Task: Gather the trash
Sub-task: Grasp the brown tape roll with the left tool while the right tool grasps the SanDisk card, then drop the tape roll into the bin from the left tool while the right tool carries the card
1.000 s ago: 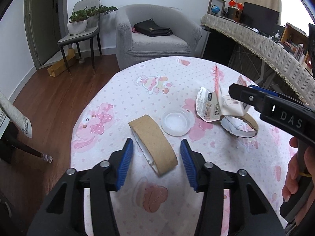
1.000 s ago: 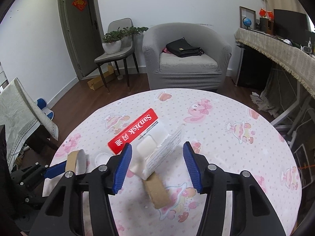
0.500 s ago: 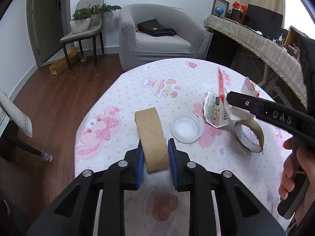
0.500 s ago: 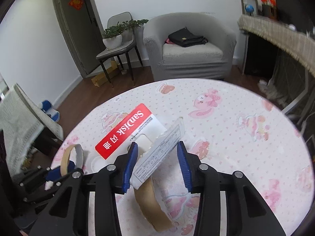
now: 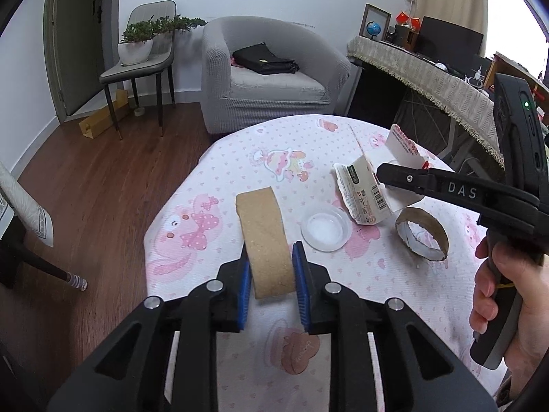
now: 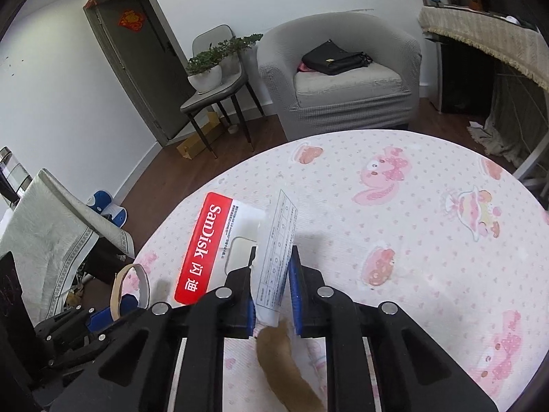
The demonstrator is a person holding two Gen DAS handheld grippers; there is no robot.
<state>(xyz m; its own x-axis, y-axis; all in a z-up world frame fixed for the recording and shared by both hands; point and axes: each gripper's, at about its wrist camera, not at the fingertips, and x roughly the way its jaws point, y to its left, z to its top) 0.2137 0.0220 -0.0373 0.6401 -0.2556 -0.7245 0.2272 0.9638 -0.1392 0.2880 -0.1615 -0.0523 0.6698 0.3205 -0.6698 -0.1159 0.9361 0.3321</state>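
Wooden floor (image 5: 96,185) lies open to the left of the round counter (image 5: 219,171), whose pink cartoon-print cloth curves away at its left edge; a chair with a potted plant (image 5: 135,46) and a grey armchair (image 5: 267,79) stand well back by the wall. Left tool (image 5: 271,274): clenched, blue pads pressing both flat faces of a brown cardboard tape core (image 5: 264,237), a wide ring with a rough, grainy surface standing on edge on the cloth near the counter's left rim. Just right of it sits a shallow, round, translucent plastic lid (image 5: 326,231), flat on the cloth. Beyond that, the torn SanDisk card-and-plastic package (image 6: 219,240), red stripe and white panel, is raised and tilted. Right tool (image 6: 272,281): jaws closing, with the thin printed white flap of that package between the pads, the left pad against it; full pinch on both sides cannot be told. A second cardboard ring (image 5: 422,237), thinner-walled with a white lining, lies directly below the right tool. Farther right, open cloth runs to the counter's curved far edge; a fringed beige cloth covers a desk (image 5: 429,75) beyond.
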